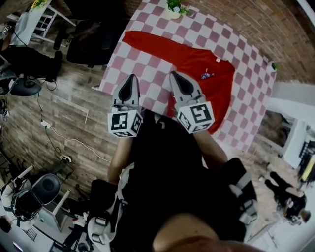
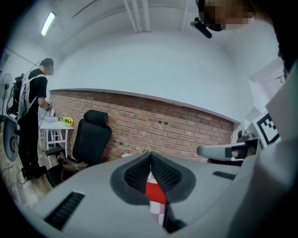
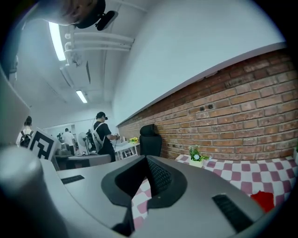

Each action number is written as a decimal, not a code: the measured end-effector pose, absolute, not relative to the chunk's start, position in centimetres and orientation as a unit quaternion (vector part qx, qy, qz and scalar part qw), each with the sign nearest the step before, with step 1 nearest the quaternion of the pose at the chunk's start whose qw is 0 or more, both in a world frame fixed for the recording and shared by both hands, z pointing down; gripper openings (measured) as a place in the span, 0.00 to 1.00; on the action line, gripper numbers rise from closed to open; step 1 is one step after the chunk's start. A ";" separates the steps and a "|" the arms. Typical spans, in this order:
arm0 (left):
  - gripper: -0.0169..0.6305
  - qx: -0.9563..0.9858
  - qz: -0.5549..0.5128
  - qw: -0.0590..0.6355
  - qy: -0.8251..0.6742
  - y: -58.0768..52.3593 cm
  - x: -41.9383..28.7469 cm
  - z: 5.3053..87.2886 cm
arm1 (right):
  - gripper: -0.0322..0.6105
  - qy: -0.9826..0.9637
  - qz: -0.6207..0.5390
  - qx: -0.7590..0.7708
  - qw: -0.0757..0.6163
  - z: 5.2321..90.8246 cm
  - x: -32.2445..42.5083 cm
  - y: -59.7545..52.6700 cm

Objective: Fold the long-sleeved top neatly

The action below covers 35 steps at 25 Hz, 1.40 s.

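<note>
A red long-sleeved top (image 1: 197,74) lies flat on the pink-and-white checked table (image 1: 142,64), with one sleeve stretched out to the left. My left gripper (image 1: 130,78) and right gripper (image 1: 174,75) hover side by side over the table's near edge. Both are shut and hold nothing. The right gripper's tip is over the top's near left part. In the left gripper view a strip of the red top (image 2: 155,193) shows below the shut jaws of the left gripper (image 2: 150,162). The right gripper view shows the right gripper (image 3: 148,160) shut, with a corner of the top (image 3: 263,200) at the lower right.
A small potted plant (image 1: 173,9) stands at the table's far edge, by the brick wall (image 3: 242,116). A black office chair (image 1: 91,44) sits left of the table. A person (image 2: 30,130) works at a white desk further left. Cables lie on the wood floor.
</note>
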State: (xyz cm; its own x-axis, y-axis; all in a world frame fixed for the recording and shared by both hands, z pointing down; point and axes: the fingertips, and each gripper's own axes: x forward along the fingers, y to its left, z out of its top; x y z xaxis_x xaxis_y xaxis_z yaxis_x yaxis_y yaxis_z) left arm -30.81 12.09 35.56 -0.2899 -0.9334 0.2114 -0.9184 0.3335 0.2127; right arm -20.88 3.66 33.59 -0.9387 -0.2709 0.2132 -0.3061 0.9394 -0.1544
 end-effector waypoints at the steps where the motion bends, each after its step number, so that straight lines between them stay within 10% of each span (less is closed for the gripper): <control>1: 0.04 0.577 -0.024 0.152 -0.802 11.6 -31.8 35.9 | 0.06 -0.980 0.093 0.148 0.094 33.4 -21.5 3.5; 35: 0.21 0.499 -0.017 0.474 -0.726 -1.7 -56.7 65.9 | 0.06 -0.954 0.099 0.227 0.168 35.9 -40.8 -2.7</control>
